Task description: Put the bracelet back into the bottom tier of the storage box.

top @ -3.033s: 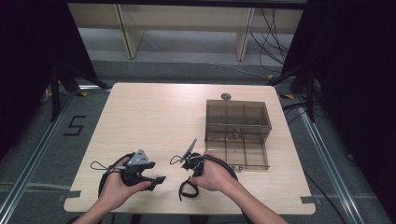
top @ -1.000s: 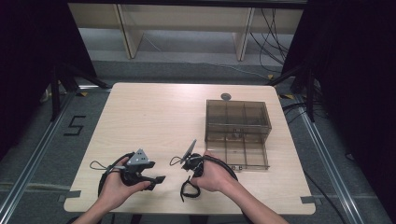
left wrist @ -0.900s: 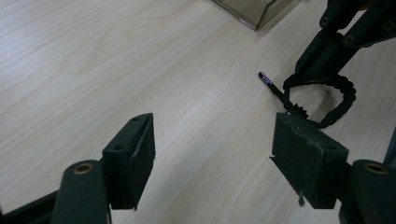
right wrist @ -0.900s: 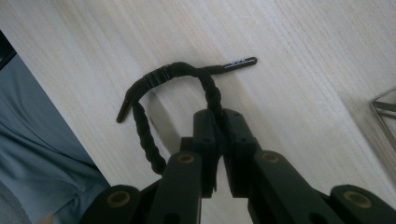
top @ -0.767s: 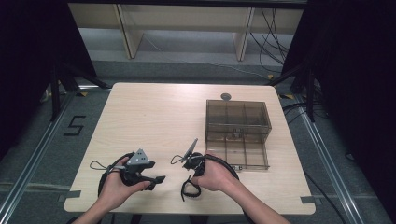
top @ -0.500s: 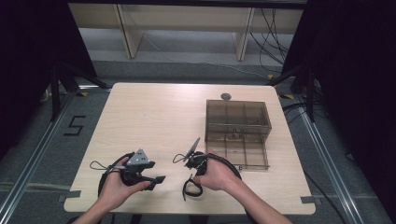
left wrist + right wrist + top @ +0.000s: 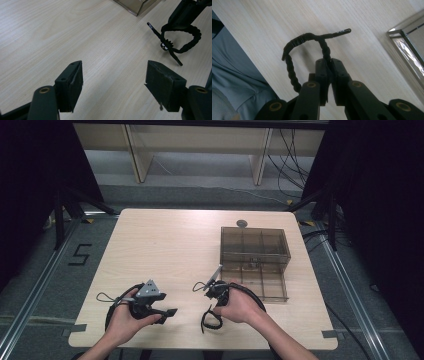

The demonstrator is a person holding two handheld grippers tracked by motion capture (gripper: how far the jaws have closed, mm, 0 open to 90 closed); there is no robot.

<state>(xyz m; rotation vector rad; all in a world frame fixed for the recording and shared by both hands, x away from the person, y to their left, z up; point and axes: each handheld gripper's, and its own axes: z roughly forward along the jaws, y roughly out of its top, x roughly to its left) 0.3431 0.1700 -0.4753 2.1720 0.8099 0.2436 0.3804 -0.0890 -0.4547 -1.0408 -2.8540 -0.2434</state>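
— Pinching the black braided cord loop [image 7: 294, 62], is the right gripper [image 7: 329, 65]?
— Yes, near the table's [image 7: 165, 245] front edge; its tip's white print is reading too small. The left gripper [image 7: 113, 80] is gaping, holding nothing.

Light wooden table [image 7: 165, 245] set on grey floor [image 7: 40, 270]; pale shelving [image 7: 200, 140] seen behind; dark curtains [image 7: 380, 220] hung at both sides.
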